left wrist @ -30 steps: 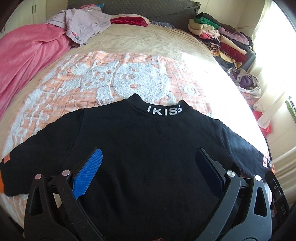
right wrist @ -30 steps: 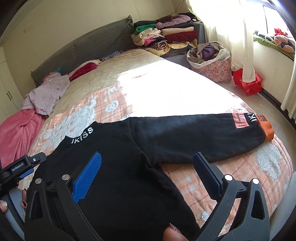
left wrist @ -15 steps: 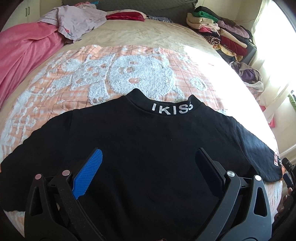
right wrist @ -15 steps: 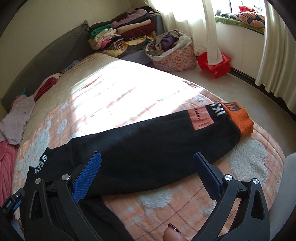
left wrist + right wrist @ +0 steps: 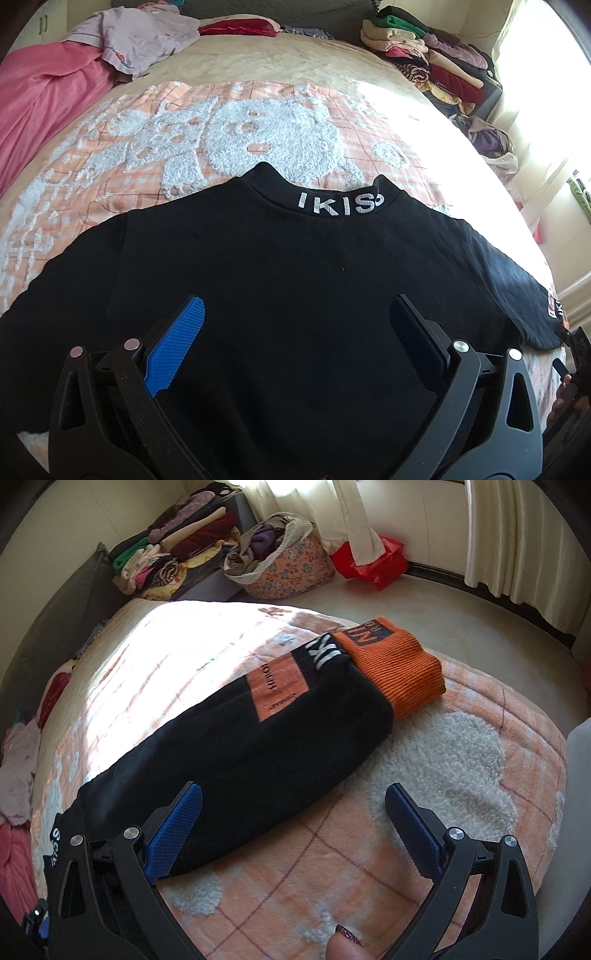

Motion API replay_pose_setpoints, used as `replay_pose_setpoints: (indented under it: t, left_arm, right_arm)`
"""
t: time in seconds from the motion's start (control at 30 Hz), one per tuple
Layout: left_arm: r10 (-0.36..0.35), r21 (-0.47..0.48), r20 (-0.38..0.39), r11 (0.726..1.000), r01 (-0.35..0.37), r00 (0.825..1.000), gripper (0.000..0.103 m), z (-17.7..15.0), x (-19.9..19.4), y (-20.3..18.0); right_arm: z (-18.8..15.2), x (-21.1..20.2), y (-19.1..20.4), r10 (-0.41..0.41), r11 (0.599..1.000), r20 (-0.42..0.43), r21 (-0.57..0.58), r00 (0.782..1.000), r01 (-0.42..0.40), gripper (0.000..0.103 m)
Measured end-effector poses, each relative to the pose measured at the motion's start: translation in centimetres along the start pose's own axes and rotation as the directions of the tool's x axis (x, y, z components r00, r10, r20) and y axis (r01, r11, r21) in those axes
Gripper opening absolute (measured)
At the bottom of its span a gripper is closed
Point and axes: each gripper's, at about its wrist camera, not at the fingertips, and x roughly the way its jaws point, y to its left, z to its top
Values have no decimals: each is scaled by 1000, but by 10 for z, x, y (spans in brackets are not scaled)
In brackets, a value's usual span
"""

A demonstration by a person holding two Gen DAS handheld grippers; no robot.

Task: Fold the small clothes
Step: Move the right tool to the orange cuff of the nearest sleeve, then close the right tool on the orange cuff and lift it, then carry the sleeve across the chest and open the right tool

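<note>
A small black sweatshirt (image 5: 280,280) lies flat on the bed, its white-lettered collar (image 5: 340,205) pointing away from me. My left gripper (image 5: 295,325) hovers open above its chest, nothing between the fingers. In the right wrist view the sweatshirt's right sleeve (image 5: 236,753) stretches toward the bed's corner and ends in an orange ribbed cuff (image 5: 399,668). My right gripper (image 5: 291,812) is open over the sleeve's lower edge; the blue left finger (image 5: 173,834) is over black fabric, the right finger (image 5: 413,827) over the blanket. A fingertip (image 5: 343,945) shows at the bottom edge.
The orange-and-white fuzzy blanket (image 5: 236,140) covers the bed. A pink cover (image 5: 44,107) and lilac garment (image 5: 140,37) lie at far left. Folded clothes are stacked (image 5: 177,557) beside the bed, with a floral basket (image 5: 284,565) and a red bag (image 5: 373,561) on the floor.
The right gripper swung right along the sleeve toward the orange cuff, which now looks much closer. The left gripper shifted slightly forward over the chest. Both stayed open.
</note>
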Motion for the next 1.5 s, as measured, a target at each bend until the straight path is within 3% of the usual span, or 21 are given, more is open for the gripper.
replay_pose_setpoints:
  t: [0.33,0.4,0.43,0.5,0.53,0.6,0.7,1.07,1.23,1.5]
  left_arm:
    - [4,26,-45,1000,-3,999,94,-8,17,-1]
    - [3,17,-37,1000,-2,999,94,-7,14,3]
    - [2,13,-35,1000,-1,999,94,-7,12,4]
    - [0,6,-23,1000,1,1000,94,-6,8,6]
    - [0,3,-18,1000,0,1000,94,-5,5,7]
    - [0,-2,-11,1000,0,1000,94,-4,3,8]
    - [3,-6,-3,1000,-3,1000,94,-3,-2,11]
    - [-24,-33,18,999,24,1000,94,-1,-17,20]
    - [-37,-38,22,999,38,999,94,-1,-23,23]
    - [-52,-70,33,996,54,998,94,1,-33,39]
  right_arm:
    - [30,16,-27,130,977,45,164,991,-135,99]
    - [35,16,-30,147,972,57,179,987,-155,95]
    - [37,15,-31,151,971,66,178,986,-160,88]
    - [41,16,-32,140,974,75,171,987,-151,62]
    - [42,18,-34,144,972,74,174,987,-155,57]
    - [43,19,-36,154,971,77,175,985,-166,34]
    - [43,17,-35,215,959,87,171,973,-227,19]
    - [39,-45,18,358,931,155,17,921,-365,17]
    - [32,-69,56,422,906,140,-49,896,-420,17]
    - [11,-99,122,541,834,83,-176,837,-522,17]
